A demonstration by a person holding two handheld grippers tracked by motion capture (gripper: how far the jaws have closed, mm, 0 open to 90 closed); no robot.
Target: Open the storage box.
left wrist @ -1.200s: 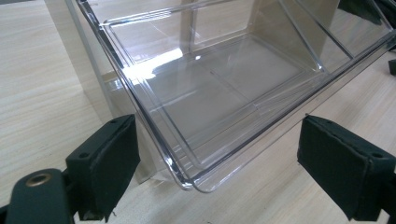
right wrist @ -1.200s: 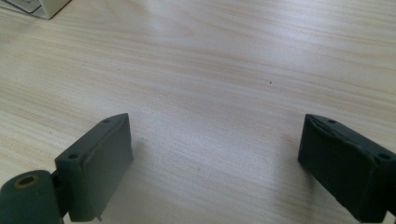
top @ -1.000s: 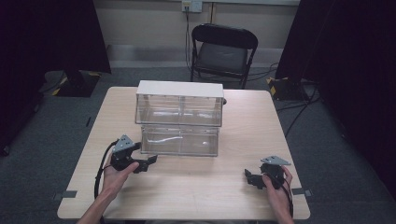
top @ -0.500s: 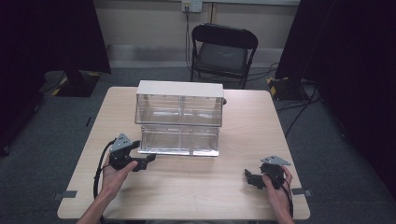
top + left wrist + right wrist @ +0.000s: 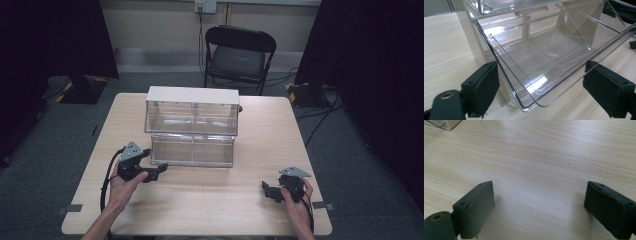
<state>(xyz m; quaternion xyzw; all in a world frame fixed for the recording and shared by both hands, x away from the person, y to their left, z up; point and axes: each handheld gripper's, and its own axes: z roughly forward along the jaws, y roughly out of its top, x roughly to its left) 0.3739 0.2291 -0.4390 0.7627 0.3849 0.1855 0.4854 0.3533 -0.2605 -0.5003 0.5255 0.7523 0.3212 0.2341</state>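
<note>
Wooden table [image 5: 210, 200]; clear lower drawer [image 5: 192, 150] now drawn out nearer left gripper [image 5: 150, 172], jaws wide at its corner; right gripper [image 5: 270, 191] idle, wide.

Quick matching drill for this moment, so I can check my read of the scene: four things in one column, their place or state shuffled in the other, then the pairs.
Things
1. left gripper
2. right gripper
3. lower drawer
4. folding chair

Places or states
A. pulled out from the clear cabinet, nothing in it
B. on the floor beyond the table's far edge
C. open, over bare tabletop near the person's right corner
D. open, jaws either side of a clear drawer's front corner

Pairs: 1-D, 2-C, 3-A, 4-B
</note>
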